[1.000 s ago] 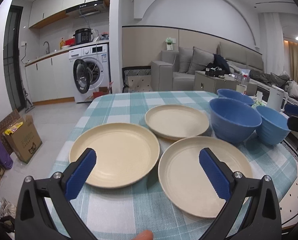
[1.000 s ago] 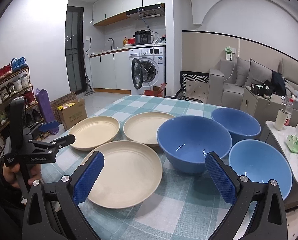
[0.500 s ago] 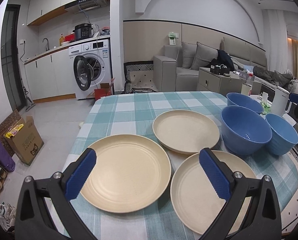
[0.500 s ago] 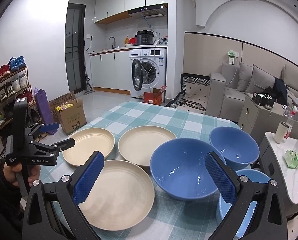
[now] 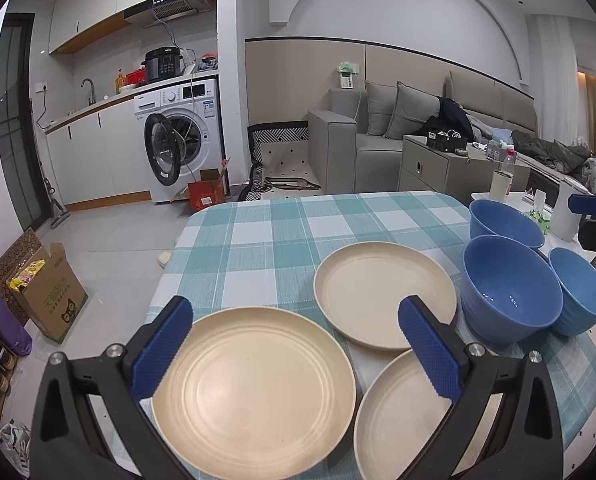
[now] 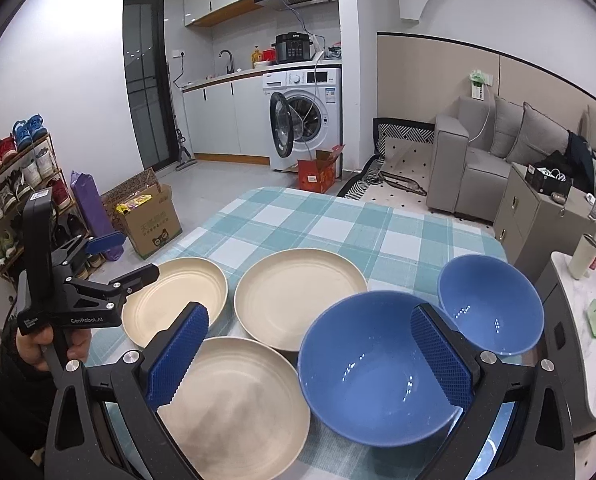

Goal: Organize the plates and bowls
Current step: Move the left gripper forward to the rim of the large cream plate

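Three cream plates lie on a checked tablecloth: a near-left plate, a far plate and a near-right plate. Three blue bowls stand to their right: a large bowl, a far bowl and a right bowl. My left gripper is open and empty above the near-left plate. My right gripper is open and empty above the near-right plate and the large bowl. The left gripper also shows at the left of the right wrist view.
The table ends close on the left and right. A white side table with a cup stands to the right. A cardboard box, a shoe rack, a washing machine and a sofa surround the table.
Both grippers have pulled back and risen, so the plates and bowls sit lower and farther in both views. Both stay open. No dish has moved.
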Tool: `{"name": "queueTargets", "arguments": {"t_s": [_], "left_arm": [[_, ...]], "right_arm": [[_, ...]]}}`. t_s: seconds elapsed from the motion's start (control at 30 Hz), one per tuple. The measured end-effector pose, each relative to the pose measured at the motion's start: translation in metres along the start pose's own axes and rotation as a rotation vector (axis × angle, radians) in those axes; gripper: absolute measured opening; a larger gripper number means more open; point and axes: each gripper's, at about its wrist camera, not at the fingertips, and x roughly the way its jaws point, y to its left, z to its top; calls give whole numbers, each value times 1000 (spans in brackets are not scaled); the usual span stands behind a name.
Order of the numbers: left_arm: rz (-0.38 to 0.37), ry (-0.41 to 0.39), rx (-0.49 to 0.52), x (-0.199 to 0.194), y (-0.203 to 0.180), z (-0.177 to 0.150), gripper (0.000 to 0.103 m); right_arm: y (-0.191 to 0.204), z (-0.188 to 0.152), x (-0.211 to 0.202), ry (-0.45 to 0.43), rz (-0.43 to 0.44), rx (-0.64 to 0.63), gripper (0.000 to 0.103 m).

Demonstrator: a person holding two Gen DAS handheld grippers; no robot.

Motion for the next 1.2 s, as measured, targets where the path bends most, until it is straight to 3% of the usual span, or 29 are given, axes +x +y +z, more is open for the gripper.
{"name": "queueTargets", "arguments": {"t_s": [0.57,1.2], "left_arm": [[-5,28,-16,33,1,39,103],[-24,143,-8,98,-11,45,103]], "right_arm": [[-22,48,40,67,16,19,103],[-53,65,127,262,12,9,103]]}}
